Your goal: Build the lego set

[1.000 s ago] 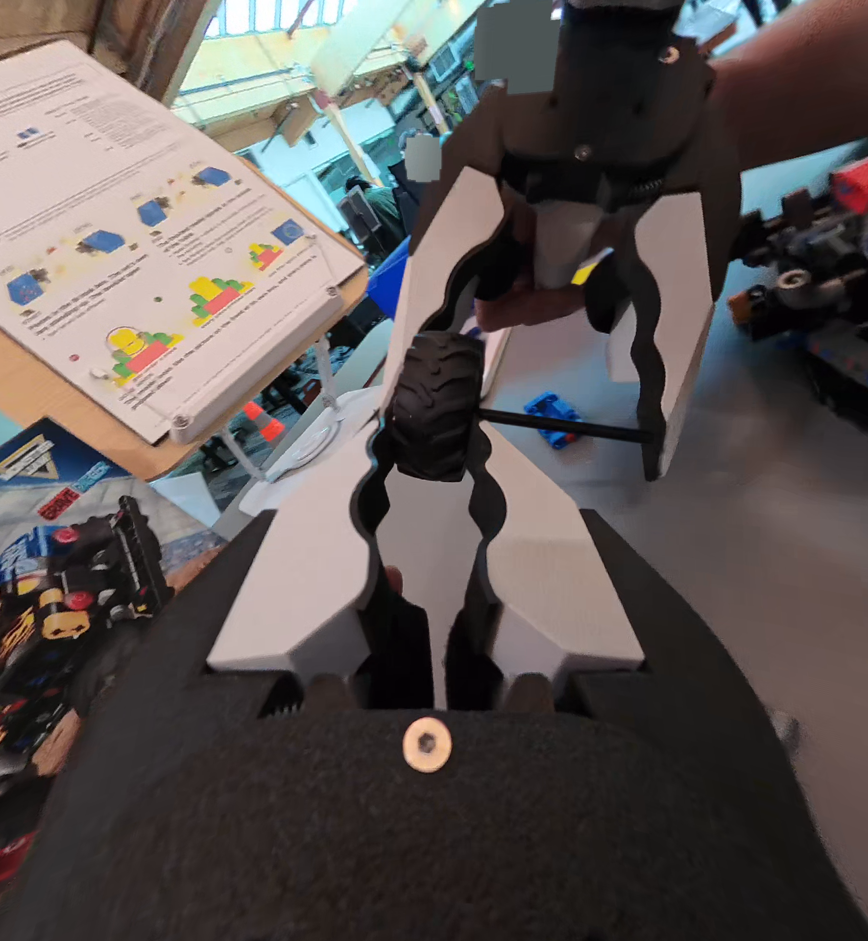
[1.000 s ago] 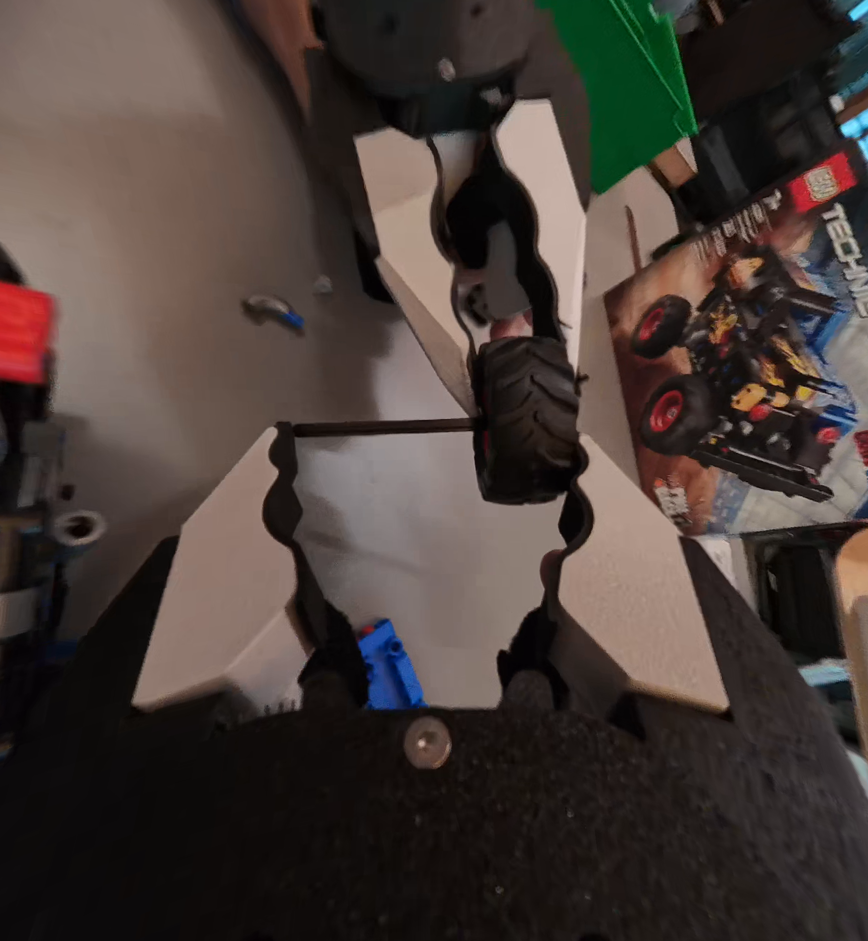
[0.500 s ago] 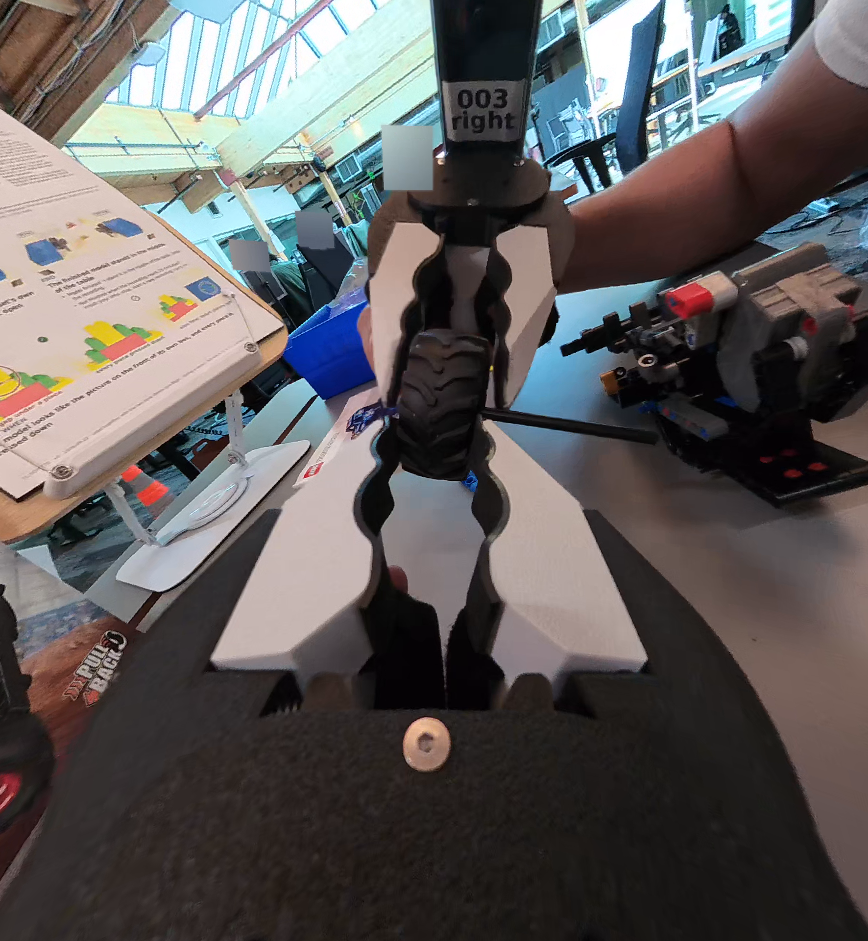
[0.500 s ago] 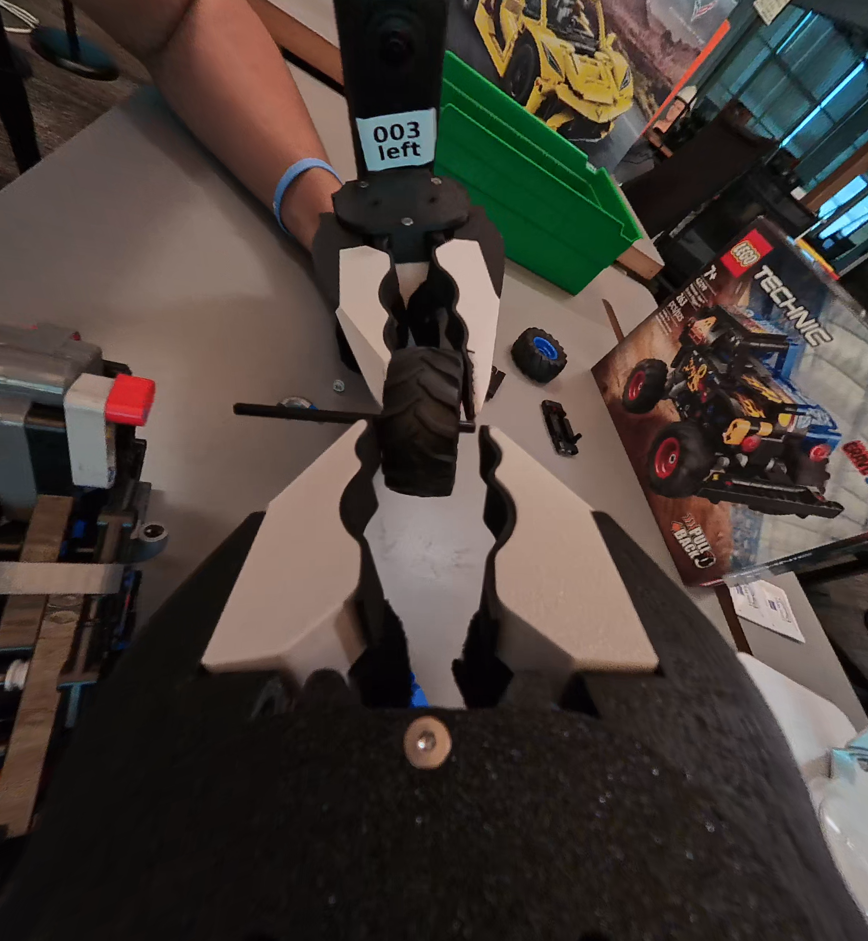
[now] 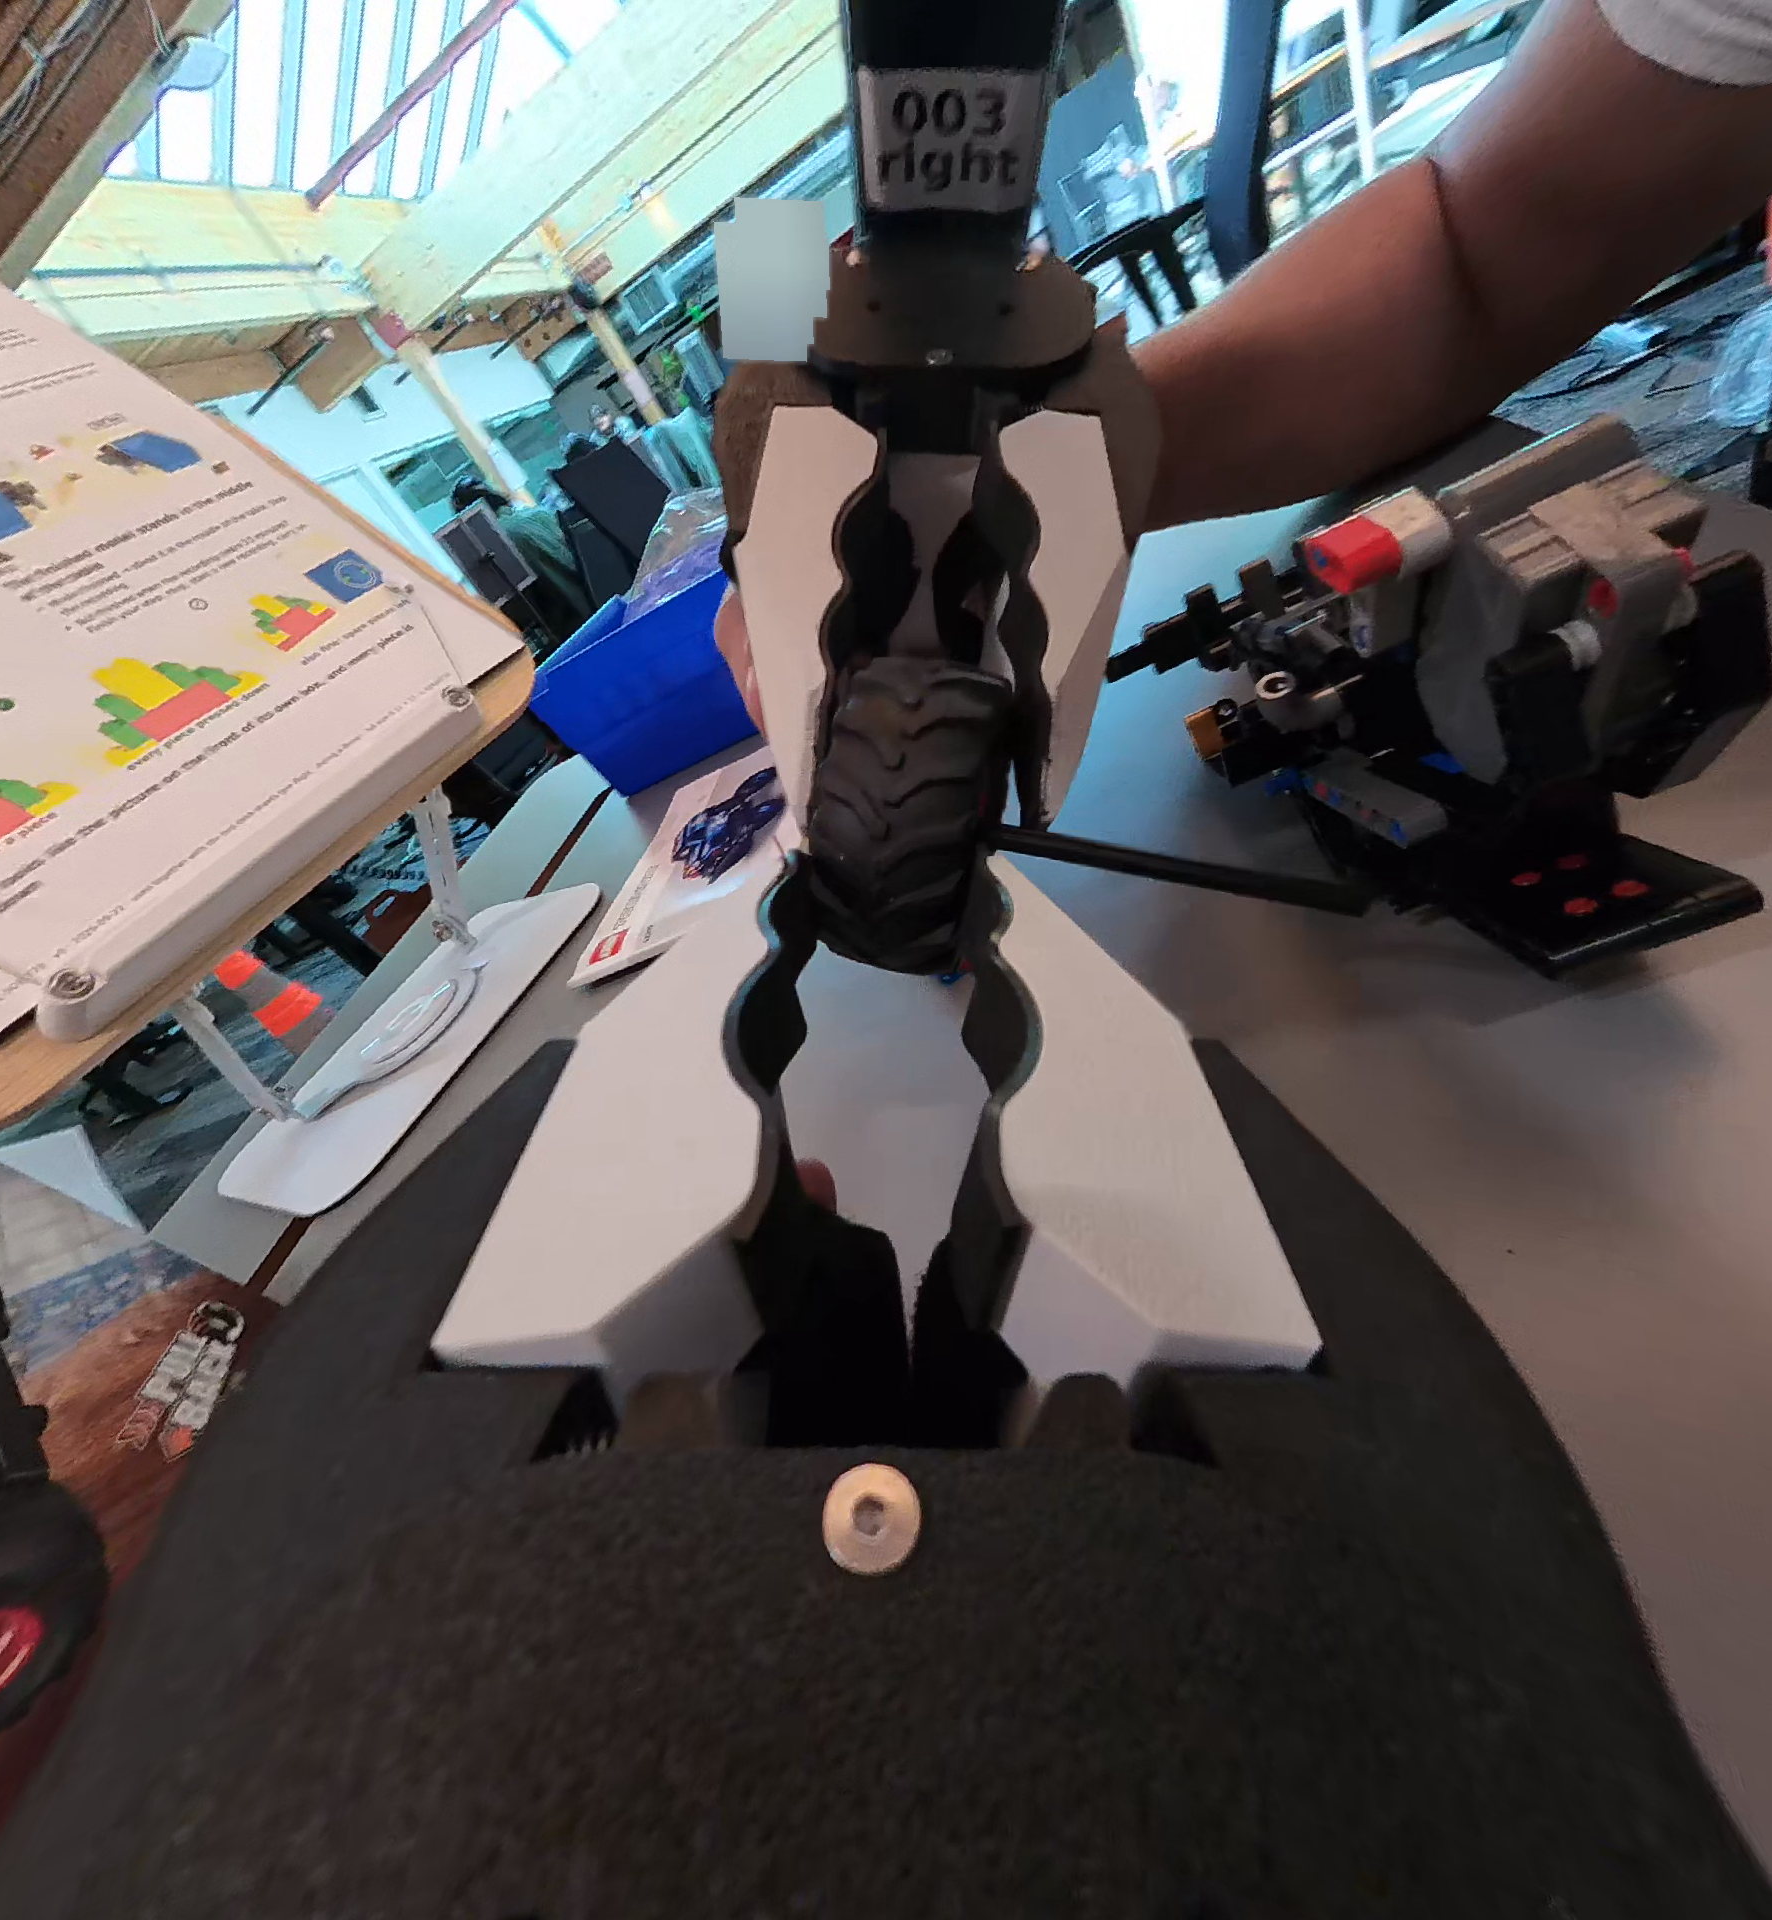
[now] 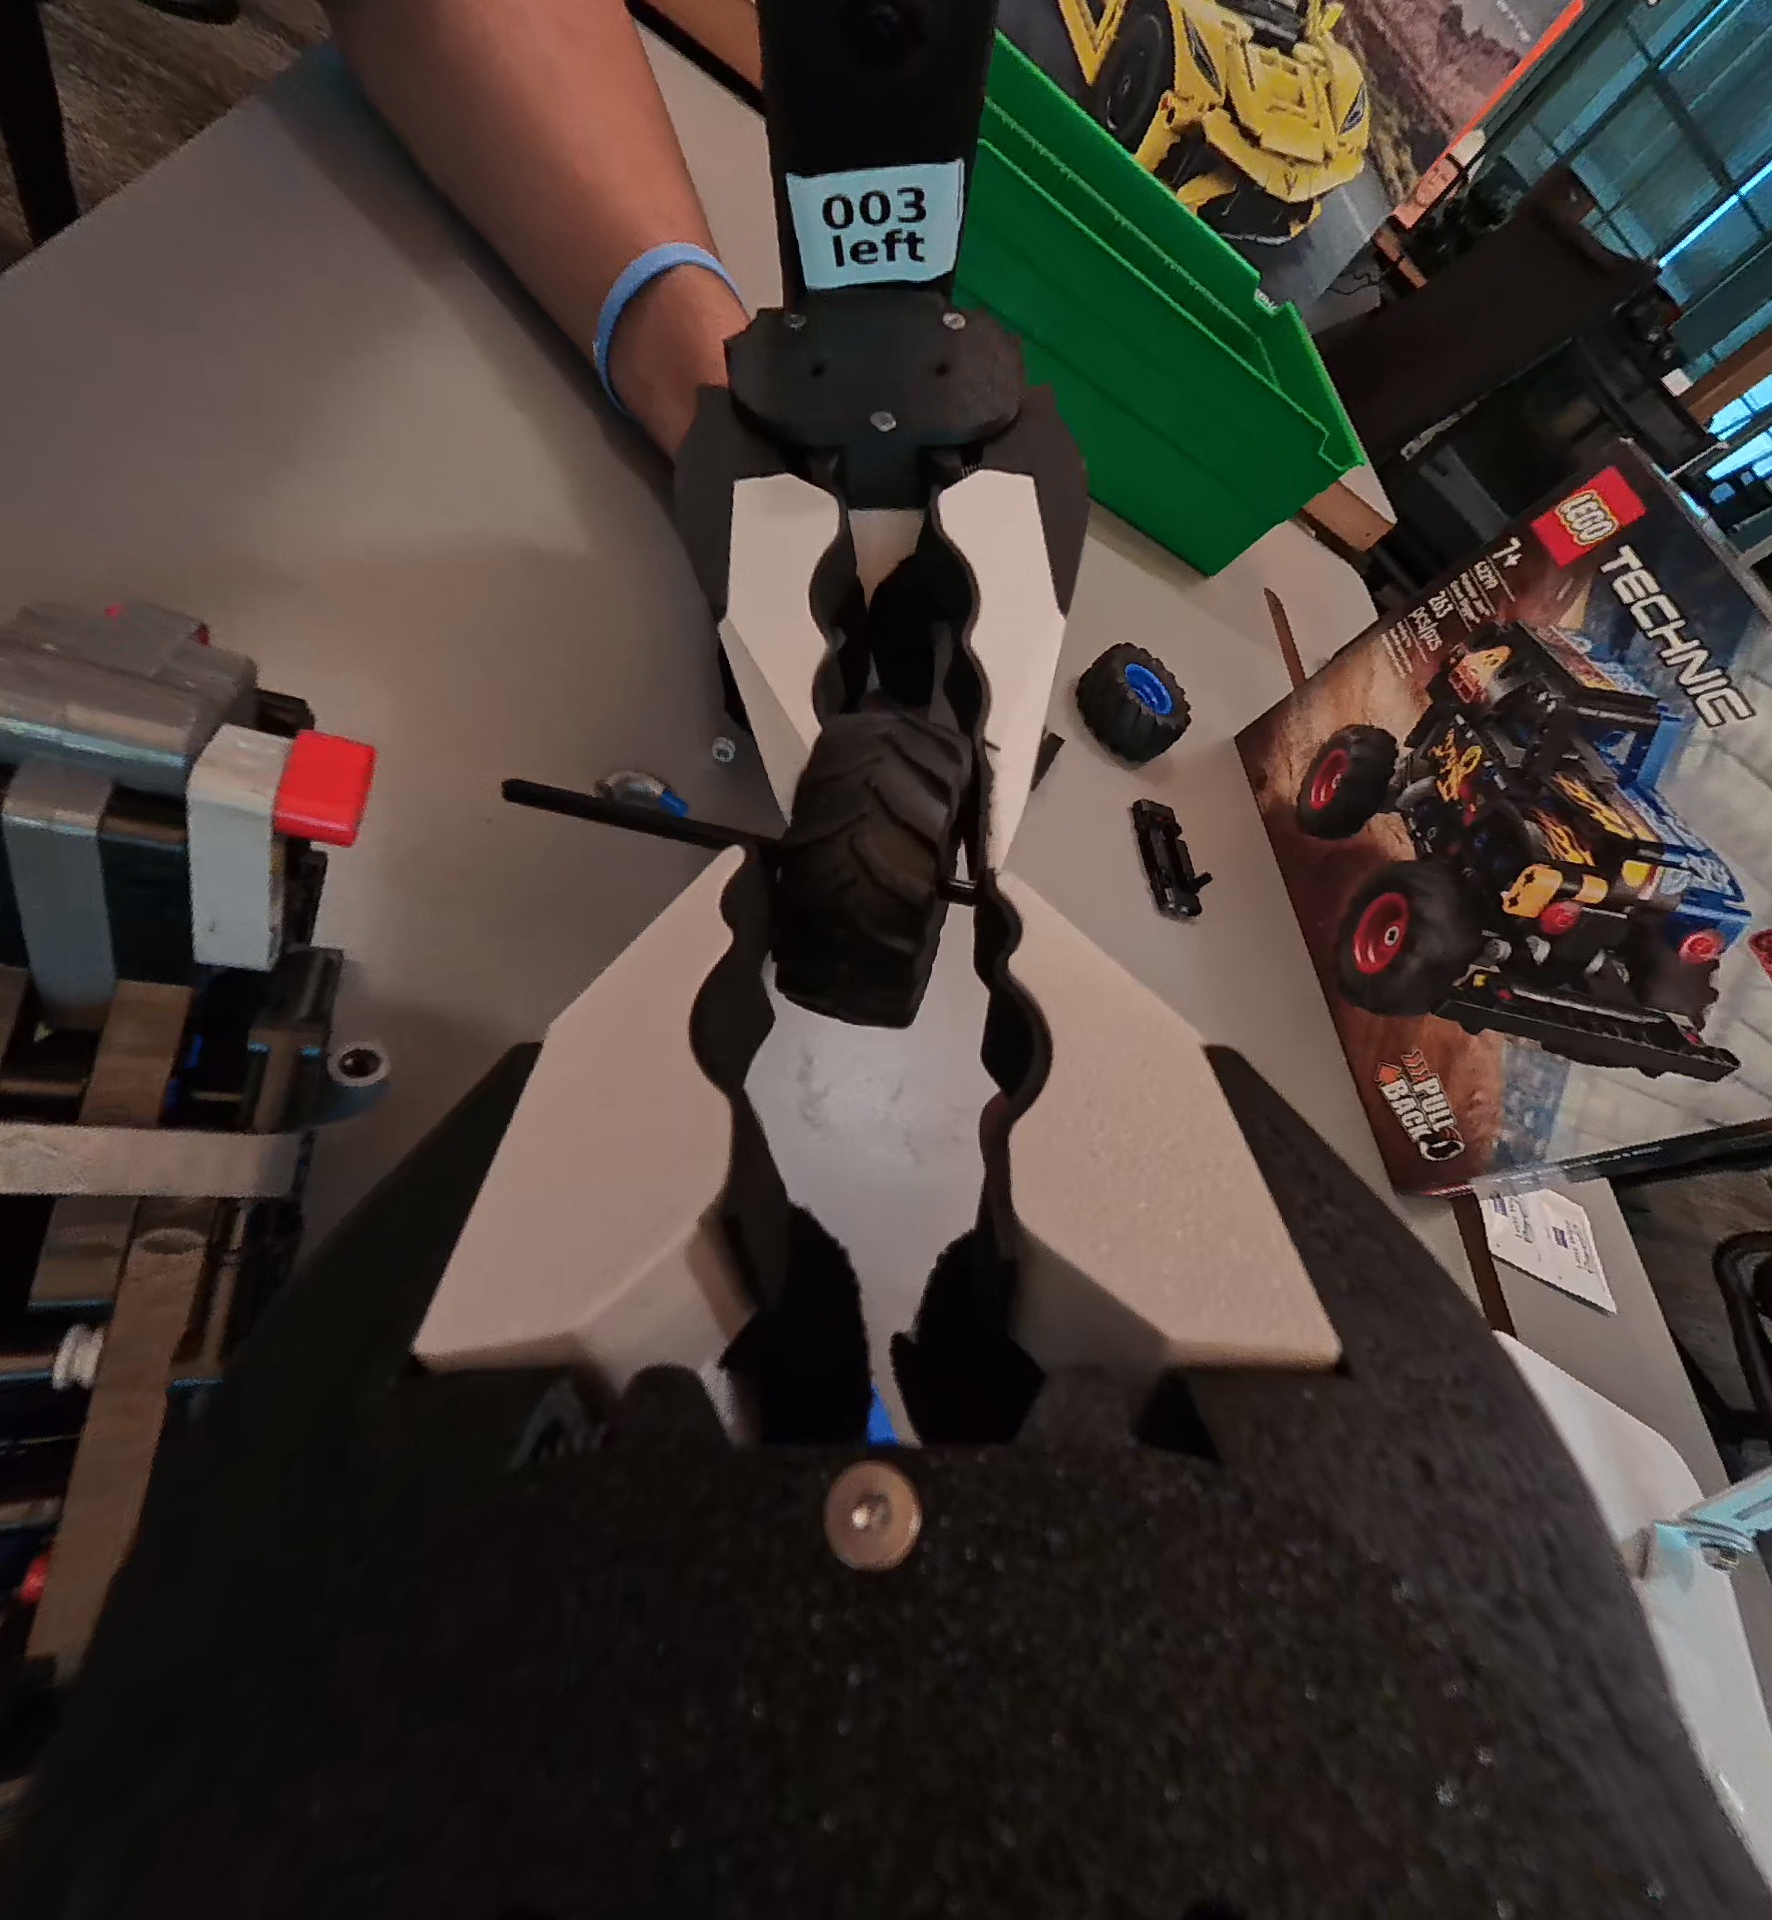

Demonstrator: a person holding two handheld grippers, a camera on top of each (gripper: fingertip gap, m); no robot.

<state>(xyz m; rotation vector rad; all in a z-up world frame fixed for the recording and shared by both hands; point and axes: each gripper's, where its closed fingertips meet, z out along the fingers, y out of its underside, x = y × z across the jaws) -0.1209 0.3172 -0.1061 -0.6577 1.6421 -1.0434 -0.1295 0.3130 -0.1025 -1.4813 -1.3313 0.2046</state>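
Black knobby tire [image 5: 897, 821] on thin black axle [image 5: 1173, 868], held upright.

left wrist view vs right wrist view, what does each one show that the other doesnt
Only the left wrist view shows the instruction sheet on a stand and the blue bin. Only the right wrist view shows the green bins, the toy truck box, a loose blue-hubbed wheel and a small black part. Both show the black tire on its thin black axle, both hand-held grippers meeting at it, and the part-built model.

tyre [image 5: 897, 821]: matt treaded rubber | table [image 5: 1484, 1091]: smooth matt grey | bins [image 6: 1152, 343]: glossy green plastic
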